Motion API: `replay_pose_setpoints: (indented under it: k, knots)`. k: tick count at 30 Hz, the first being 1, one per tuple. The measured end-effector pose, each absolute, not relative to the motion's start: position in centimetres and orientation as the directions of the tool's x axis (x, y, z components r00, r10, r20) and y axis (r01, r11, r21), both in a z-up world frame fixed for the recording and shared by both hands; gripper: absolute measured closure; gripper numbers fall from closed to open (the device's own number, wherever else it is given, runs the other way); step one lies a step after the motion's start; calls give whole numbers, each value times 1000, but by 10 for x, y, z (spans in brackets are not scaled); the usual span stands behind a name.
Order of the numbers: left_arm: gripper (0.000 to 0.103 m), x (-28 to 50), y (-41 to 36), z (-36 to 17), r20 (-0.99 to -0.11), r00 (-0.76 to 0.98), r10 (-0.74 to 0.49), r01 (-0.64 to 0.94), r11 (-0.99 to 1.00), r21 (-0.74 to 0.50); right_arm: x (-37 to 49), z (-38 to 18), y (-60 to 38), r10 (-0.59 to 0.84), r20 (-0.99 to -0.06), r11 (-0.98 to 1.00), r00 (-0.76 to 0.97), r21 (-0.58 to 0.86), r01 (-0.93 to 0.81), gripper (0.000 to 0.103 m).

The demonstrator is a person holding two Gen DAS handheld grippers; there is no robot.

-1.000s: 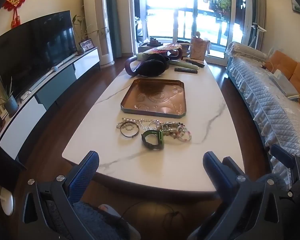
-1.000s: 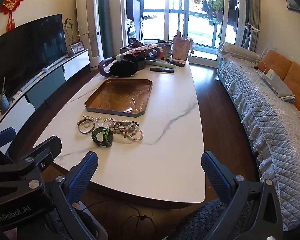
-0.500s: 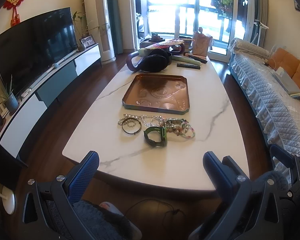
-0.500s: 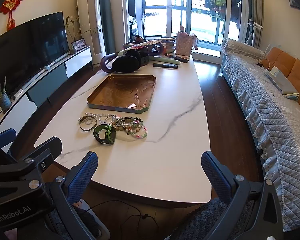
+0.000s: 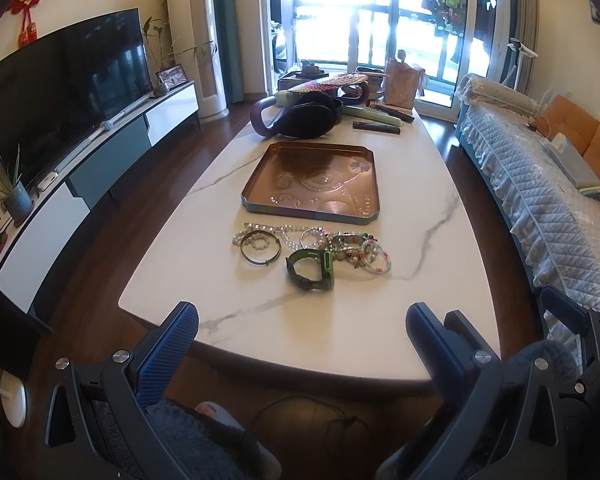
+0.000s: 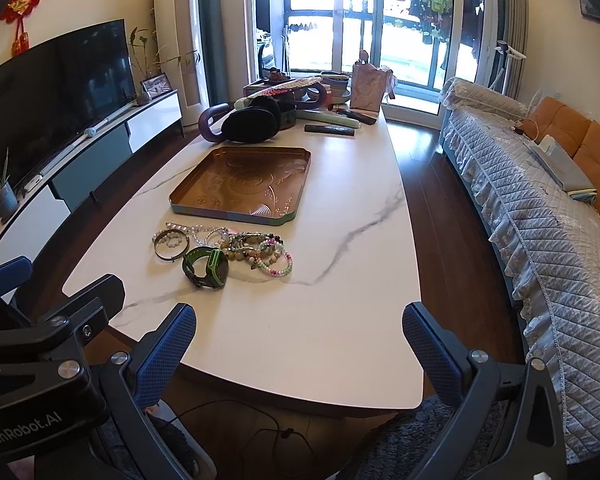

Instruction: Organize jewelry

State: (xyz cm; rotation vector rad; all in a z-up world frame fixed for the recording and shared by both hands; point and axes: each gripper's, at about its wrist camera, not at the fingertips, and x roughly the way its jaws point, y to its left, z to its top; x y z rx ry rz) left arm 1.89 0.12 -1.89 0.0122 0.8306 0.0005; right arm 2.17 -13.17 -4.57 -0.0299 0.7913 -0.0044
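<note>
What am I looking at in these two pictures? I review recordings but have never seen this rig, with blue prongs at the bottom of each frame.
There is no robot arm here. A person holds a two-fingered claw in each hand, and a fisheye camera on each claw looks forward along its fingers. One picture comes from the left claw, the other from the right claw; the blue prongs are their padded fingers. Both claws are open and hold nothing, hovering at the near edge of a white marble table.

On the table lies a heap of jewelry: a green watch, a metal bangle, beaded bracelets and a clear bead chain. Just behind it sits a copper-coloured tray, seemingly with nothing in it. Farther back are a dark bag and a remote control.
</note>
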Motion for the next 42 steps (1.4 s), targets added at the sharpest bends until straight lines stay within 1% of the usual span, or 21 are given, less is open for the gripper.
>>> replay_pose_setpoints:
  k: [29, 42]
  knots:
    - [0, 16, 3, -24, -746, 666, 12, -4, 1000, 12, 22, -48, -129, -18, -712, 999, 702, -33, -9, 0]
    - [0, 25, 9, -44, -771, 637, 14, -19, 1000, 3, 26, -63, -133, -7, -736, 999, 677, -32, -24, 0]
